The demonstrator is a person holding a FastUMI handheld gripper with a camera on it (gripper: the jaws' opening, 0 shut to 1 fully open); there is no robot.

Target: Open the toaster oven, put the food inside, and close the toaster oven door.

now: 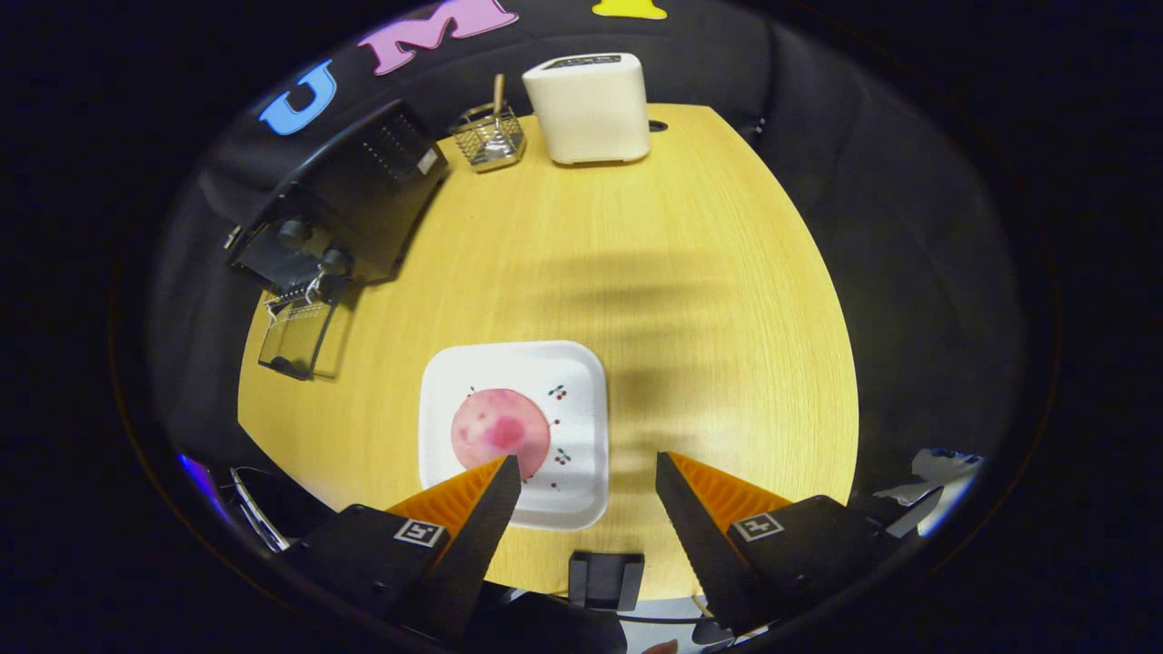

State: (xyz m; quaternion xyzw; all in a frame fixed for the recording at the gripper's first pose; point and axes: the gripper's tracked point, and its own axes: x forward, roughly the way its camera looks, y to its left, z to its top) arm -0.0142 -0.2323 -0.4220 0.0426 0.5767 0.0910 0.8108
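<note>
Two wedge-shaped fingers of the gripper [589, 468] rise from the bottom of the frame, jaws spread wide and holding nothing, hovering above the table [727, 272], a rounded top of pale wood-grain laminate. Just ahead of the left finger [486, 509], at lower centre, lies a square white plate [581, 372] with rounded corners and small printed cherry motifs; that fingertip overlaps its near edge. On the plate rests the food [500, 429], a flat round pink disc mottled with darker red. Farther off, at the upper left of the frame, stands the toaster oven [345, 204], a black metal box with two round knobs and a vented side, its glass door [295, 338] swung down open. At top centre, near the far table edge, stand a wire-mesh basket [491, 138] and a smooth, rounded white appliance [591, 107].
</note>
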